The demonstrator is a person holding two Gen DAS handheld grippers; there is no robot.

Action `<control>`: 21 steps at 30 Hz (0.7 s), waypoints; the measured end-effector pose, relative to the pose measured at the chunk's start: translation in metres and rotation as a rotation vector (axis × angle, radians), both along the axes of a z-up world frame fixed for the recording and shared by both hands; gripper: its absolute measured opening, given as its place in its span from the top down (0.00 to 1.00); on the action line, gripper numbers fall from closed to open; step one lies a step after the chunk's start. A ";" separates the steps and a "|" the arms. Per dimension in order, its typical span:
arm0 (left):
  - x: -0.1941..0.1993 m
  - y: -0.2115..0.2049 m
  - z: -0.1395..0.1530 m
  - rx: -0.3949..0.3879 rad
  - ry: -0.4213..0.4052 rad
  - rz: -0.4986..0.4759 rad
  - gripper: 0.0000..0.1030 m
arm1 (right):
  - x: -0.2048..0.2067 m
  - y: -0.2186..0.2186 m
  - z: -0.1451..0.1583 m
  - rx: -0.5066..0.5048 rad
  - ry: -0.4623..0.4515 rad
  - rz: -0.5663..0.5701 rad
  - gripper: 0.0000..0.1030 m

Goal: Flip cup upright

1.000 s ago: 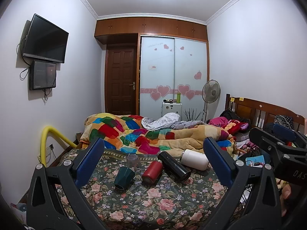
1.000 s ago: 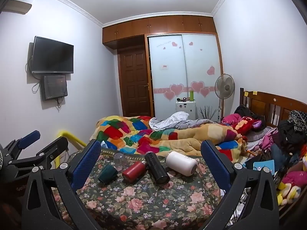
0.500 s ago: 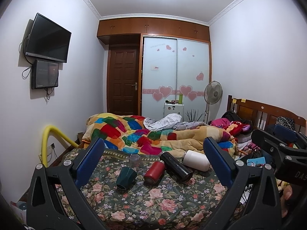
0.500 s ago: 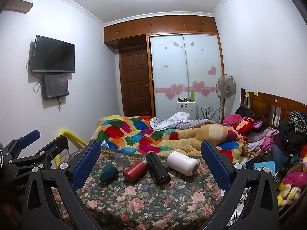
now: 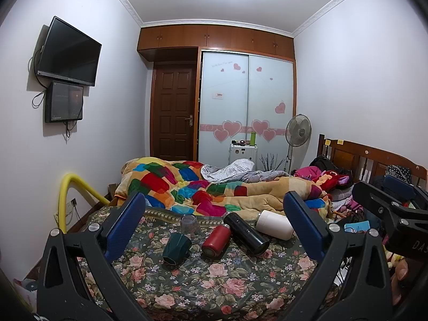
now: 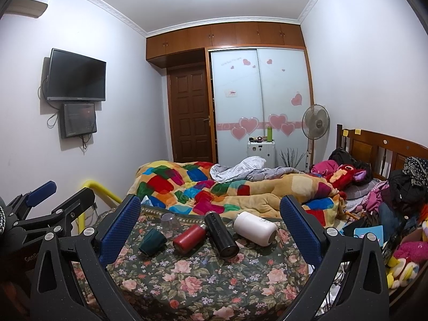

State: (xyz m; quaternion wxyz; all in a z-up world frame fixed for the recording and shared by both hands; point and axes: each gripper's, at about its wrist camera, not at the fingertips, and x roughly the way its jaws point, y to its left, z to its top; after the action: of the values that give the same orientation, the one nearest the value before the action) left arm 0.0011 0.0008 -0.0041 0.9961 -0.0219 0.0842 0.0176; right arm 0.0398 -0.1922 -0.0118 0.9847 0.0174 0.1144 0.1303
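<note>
Several cups lie on a floral cloth (image 5: 203, 281) (image 6: 203, 275). A dark green cup (image 5: 176, 248) (image 6: 152, 241) lies on its side at the left. A clear glass (image 5: 190, 224) (image 6: 170, 222) stands upside down behind it. A red bottle (image 5: 216, 243) (image 6: 190, 238), a black bottle (image 5: 246, 232) (image 6: 221, 234) and a white cup (image 5: 274, 228) (image 6: 254, 228) lie on their sides. My left gripper (image 5: 214, 227) is open and empty, well short of them. My right gripper (image 6: 211, 227) is open and empty too.
A patchwork quilt (image 5: 214, 187) is heaped behind the cloth. A yellow rail (image 5: 72, 195) stands at the left edge. Clothes and toys (image 6: 401, 214) pile at the right by a wooden headboard (image 6: 379, 147). A fan (image 6: 315, 125) and wardrobe stand far back.
Both views have shifted slightly, with the cups now sitting a little lower and closer in frame. Both grippers stay open. No cup has moved.
</note>
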 end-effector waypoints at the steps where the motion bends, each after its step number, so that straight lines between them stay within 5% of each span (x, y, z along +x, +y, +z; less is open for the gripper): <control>1: 0.000 0.001 0.000 0.000 0.000 -0.001 0.00 | 0.000 0.000 0.000 0.000 0.000 0.000 0.00; 21: 0.008 0.006 -0.008 -0.010 0.018 -0.004 0.00 | 0.009 0.012 -0.011 -0.009 0.024 0.004 0.00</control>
State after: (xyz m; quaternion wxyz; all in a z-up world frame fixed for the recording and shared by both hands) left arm 0.0094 0.0072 -0.0116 0.9952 -0.0267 0.0934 0.0154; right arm 0.0483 -0.1802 -0.0227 0.9831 0.0144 0.1265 0.1315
